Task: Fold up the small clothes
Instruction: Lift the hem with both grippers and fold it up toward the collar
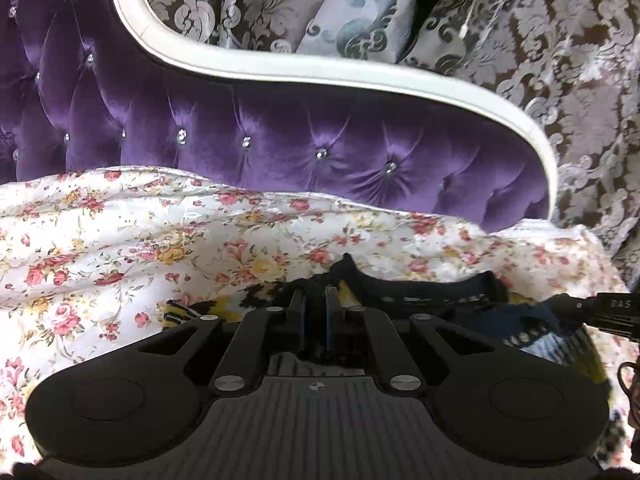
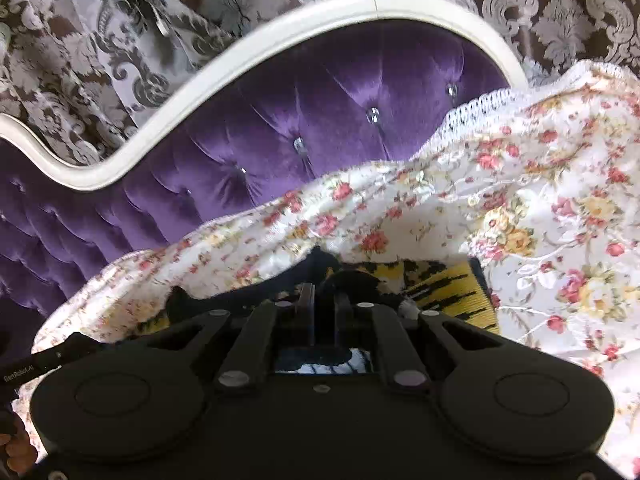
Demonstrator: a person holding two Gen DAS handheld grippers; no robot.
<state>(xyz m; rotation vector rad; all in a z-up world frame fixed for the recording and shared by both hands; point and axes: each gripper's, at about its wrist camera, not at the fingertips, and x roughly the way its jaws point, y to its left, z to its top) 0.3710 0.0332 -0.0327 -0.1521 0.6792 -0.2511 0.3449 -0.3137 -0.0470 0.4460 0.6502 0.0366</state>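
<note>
Lying on a floral bedspread [image 1: 120, 248] at the head of the bed is a small dark garment [image 1: 424, 292] with yellow and black patterning, and both grippers are down at it.

In the left wrist view, the left gripper [image 1: 315, 300] has its two fingers [image 1: 298, 312] nearly together, with only a thin gap between the blue pads. Dark cloth bunches right at the tips, so the fingers look clamped on the garment's edge. A black ribbed band of the garment curves off to the right of the tips, and yellow patches show on both sides of them. At the far right edge of this view, part of the right gripper [image 1: 616, 314] shows, though its fingers are hidden there.

In the right wrist view, the right gripper [image 2: 324, 300] also has its fingers [image 2: 307, 300] close together, and dark fabric is gathered between and around the tips, so it too looks pinched on the garment [image 2: 444, 284]. A yellow ribbed piece with black marks lies just right of the tips, on the bedspread [image 2: 540, 208]. More of the garment shows beneath the gripper, through the gap in its body.

Behind the bedspread stands a purple tufted headboard [image 1: 320, 136] with a white curved frame, and a damask curtain [image 1: 580, 80] hangs behind that. The bedspread's far edge has a white lace trim [image 2: 496, 100] resting against the headboard [image 2: 320, 100].
</note>
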